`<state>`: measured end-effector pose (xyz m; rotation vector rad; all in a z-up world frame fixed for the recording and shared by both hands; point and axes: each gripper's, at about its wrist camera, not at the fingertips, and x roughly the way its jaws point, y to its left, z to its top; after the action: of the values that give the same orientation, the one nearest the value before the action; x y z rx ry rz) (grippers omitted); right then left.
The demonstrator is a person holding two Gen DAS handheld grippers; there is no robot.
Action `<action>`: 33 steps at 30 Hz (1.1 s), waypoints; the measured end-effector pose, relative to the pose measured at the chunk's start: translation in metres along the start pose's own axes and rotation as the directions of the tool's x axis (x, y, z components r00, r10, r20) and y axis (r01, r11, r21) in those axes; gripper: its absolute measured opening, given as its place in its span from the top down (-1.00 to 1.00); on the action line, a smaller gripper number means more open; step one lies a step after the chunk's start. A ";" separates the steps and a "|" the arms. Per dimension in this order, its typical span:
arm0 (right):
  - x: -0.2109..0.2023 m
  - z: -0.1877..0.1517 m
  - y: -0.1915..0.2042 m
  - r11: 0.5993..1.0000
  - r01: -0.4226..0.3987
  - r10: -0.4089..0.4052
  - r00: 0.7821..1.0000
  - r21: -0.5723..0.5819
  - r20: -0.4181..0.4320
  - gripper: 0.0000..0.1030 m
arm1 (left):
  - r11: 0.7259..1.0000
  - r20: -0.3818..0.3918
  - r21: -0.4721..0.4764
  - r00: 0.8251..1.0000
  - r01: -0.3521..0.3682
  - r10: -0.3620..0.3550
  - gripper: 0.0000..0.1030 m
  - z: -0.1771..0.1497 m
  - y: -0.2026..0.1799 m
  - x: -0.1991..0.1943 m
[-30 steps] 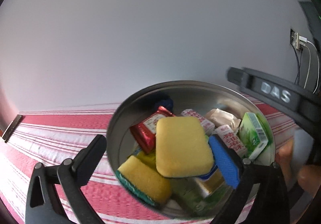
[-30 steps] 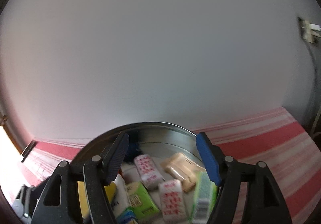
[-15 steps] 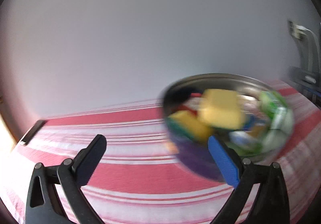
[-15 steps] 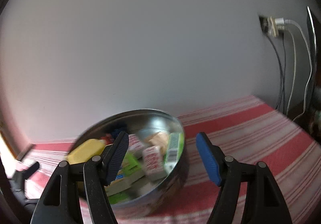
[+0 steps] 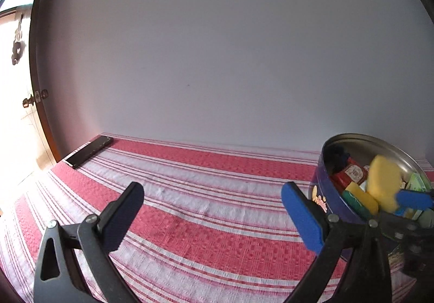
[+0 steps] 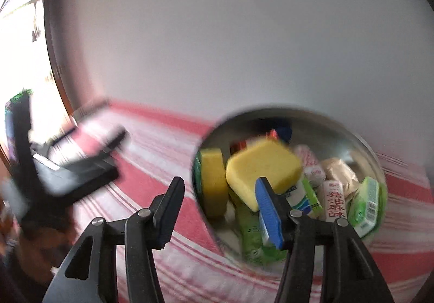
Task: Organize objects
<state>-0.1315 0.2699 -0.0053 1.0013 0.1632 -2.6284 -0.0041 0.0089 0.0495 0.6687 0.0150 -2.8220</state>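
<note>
Left tongs (image 5: 211,217) swung off the tin (image 5: 329,195), apart and empty. Right tongs (image 6: 219,210) just narrowed over the tin's rim, gripping nothing; yellow sponge (image 6: 263,170) still inside, tin on striped surface (image 5: 190,194).

Plain white wall (image 5: 230,45) behind a red-and-white striped tablecloth (image 5: 203,194); bright daylight beside a dark door frame (image 5: 40,86) at left.

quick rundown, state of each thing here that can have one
round tin: lid off, upright on the striped cloth, full
big yellow sponge: on top of the pile, tilted
left tool: open, empty
right tool: jaws just been closing, straddling the tin's wall, gripping nothing yet
</note>
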 end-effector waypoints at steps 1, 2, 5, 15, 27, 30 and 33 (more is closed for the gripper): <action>0.012 0.003 -0.002 0.999 0.026 -0.027 0.999 -0.020 -0.038 -0.07 | 1.000 0.003 0.006 1.000 0.000 0.000 -0.99 0.000 0.000 0.000; 0.017 0.005 -0.004 0.998 0.050 -0.052 0.998 -0.033 -0.047 -0.07 | 1.000 0.007 0.010 1.000 -0.001 0.001 -0.99 0.000 -0.003 0.000; 0.036 0.020 -0.026 0.979 0.200 -0.204 0.973 -0.041 -0.105 -0.07 | 0.999 0.002 0.014 0.999 0.032 -0.032 -0.99 -0.003 -0.012 0.002; -0.026 -0.003 -0.072 0.945 0.232 -0.273 0.948 0.230 0.165 -0.16 | 0.988 0.017 0.047 0.988 0.149 -0.150 -0.99 -0.010 -0.044 -0.011; -0.118 -0.091 -0.072 0.830 0.289 -0.502 0.759 0.476 0.415 -0.77 | 0.970 0.102 0.137 0.971 0.203 -0.217 -0.99 -0.027 -0.076 -0.036; -0.113 -0.094 -0.037 0.837 0.390 -0.537 0.723 0.385 0.435 -0.77 | 0.967 0.128 0.179 0.970 0.182 -0.206 -0.99 -0.030 -0.084 -0.041; -0.120 -0.101 -0.006 0.807 0.489 -0.590 0.649 0.331 0.480 -0.77 | 0.965 0.135 0.184 0.968 0.185 -0.212 -0.99 -0.030 -0.083 -0.045</action>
<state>0.0142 0.3288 -0.0011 0.1490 0.1027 -3.4222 0.0288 0.1020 0.0387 0.5064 -0.1988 -3.0882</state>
